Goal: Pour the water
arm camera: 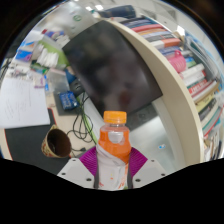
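Orange-capped bottle (113,140) upright, pinched in my jaws — cup (56,146) sits on bench (40,118) to left, near; I'd tip bottle leftward.

The tool (113,163) has pale grey fingers (82,170) bearing magenta pads (92,159).

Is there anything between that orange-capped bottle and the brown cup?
Nothing: in the gripper view a bare strip of grey table separates the bottle, held between the gripper fingers, from the cup beside it.
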`<state>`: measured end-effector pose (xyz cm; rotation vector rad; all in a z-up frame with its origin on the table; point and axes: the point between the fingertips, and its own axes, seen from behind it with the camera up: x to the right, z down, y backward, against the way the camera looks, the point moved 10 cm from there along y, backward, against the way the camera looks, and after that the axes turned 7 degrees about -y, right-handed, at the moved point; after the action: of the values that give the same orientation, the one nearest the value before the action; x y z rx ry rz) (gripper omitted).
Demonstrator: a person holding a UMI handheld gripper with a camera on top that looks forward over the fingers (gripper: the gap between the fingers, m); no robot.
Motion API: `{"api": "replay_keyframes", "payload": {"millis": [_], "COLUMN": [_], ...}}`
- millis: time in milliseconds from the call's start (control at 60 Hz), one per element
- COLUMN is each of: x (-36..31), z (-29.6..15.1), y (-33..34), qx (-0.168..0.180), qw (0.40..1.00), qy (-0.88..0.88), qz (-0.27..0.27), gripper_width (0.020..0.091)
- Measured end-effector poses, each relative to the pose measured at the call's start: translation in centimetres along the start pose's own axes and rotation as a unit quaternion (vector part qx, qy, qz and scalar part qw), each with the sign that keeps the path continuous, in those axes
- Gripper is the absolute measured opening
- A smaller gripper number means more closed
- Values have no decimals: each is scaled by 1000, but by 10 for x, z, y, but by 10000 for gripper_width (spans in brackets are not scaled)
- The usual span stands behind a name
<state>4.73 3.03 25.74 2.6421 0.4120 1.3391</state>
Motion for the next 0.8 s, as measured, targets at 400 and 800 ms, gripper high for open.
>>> {"api": "replay_keyframes", "payload": {"millis": [400, 800], "x": [-12, -53], "z": [90, 140], "y": [-28, -42], "qx": [24, 32], "qw": [887, 873], "qy": [-461, -485], "qz": [15, 33], "gripper_width": [383, 402]}}
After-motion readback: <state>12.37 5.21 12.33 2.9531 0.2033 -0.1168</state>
